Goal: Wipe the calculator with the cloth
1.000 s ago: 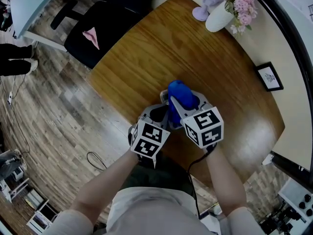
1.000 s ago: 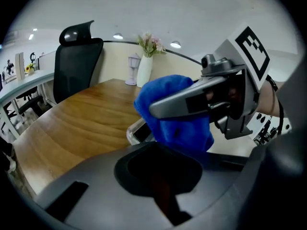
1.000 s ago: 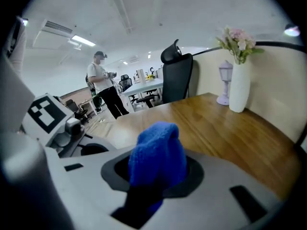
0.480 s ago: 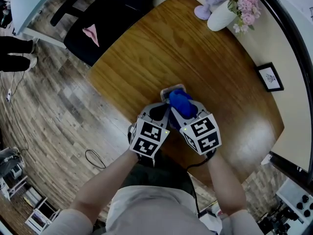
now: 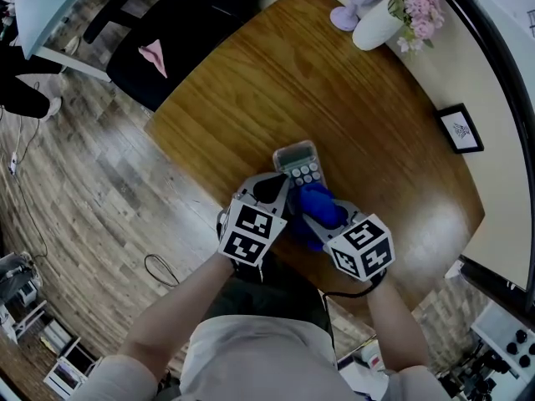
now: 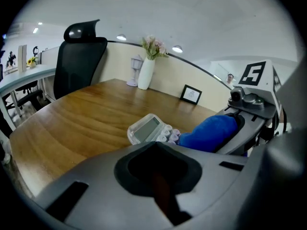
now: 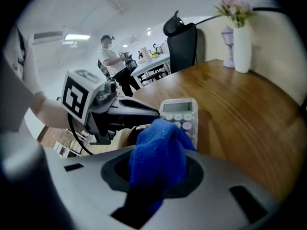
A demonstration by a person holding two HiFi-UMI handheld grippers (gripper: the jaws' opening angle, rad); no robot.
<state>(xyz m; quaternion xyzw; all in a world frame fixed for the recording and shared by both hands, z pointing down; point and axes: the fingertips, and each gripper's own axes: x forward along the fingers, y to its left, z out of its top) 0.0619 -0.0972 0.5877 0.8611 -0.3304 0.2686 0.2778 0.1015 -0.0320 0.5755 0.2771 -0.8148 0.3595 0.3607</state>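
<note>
While calculator point(image 5: 298, 164) lies by worktop's point(image 5: 251, 82) near edge, lower keys under blue cloth point(image 5: 319, 205): right gripper point(image 5: 316, 215) clamped on cloth, so press flat, stroke lightly toward display. Left gripper point(image 5: 272, 190) jaws together, empty, just beside calculator's left side; brace there.

Small pale grey calculator point(image 6: 149, 130) flat on brown wooden table point(image 6: 86, 114). Bunched blue cloth point(image 6: 208, 133) lies over key end, clamped in right gripper point(image 6: 232, 132). Tall white flower vase point(image 6: 145, 73) well behind.
</note>
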